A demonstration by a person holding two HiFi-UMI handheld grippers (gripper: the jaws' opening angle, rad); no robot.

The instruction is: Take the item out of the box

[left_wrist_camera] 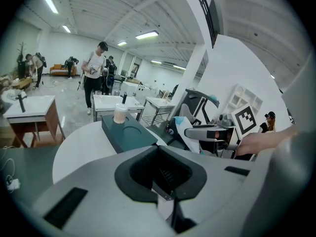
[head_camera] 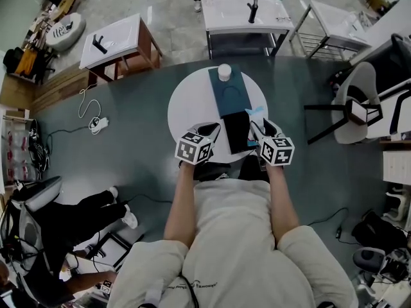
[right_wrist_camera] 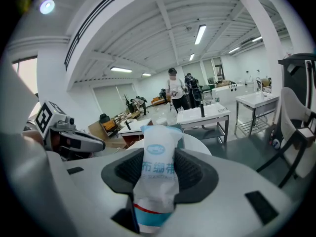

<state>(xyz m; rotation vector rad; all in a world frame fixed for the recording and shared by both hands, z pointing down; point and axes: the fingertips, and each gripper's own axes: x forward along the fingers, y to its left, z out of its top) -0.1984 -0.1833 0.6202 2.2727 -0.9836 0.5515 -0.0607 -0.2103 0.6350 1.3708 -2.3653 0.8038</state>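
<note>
Both bare forearms reached forward from the person's body, roughly parallel, ending at the near edge of the round white worktop (head_camera: pixel 186 111). The claws sat side by side there, one on each side of the dark near end of the box (head_camera: pixel 228 94).

The right claw (right_wrist_camera: pixel 158 180) was clenched on a white packet with blue print (right_wrist_camera: pixel 159 154). The packet stood upright between the pads, its top rising above them. From the head view it showed as a pale blue patch just right of the box, outside it.

The left claw (left_wrist_camera: pixel 165 184) pointed along the worktop towards the teal box and held nothing. Its jaws seemed parted only a little, though that view was dim.

A paper cup (head_camera: pixel 224 72) stood in a round recess at the far end of the box.
</note>
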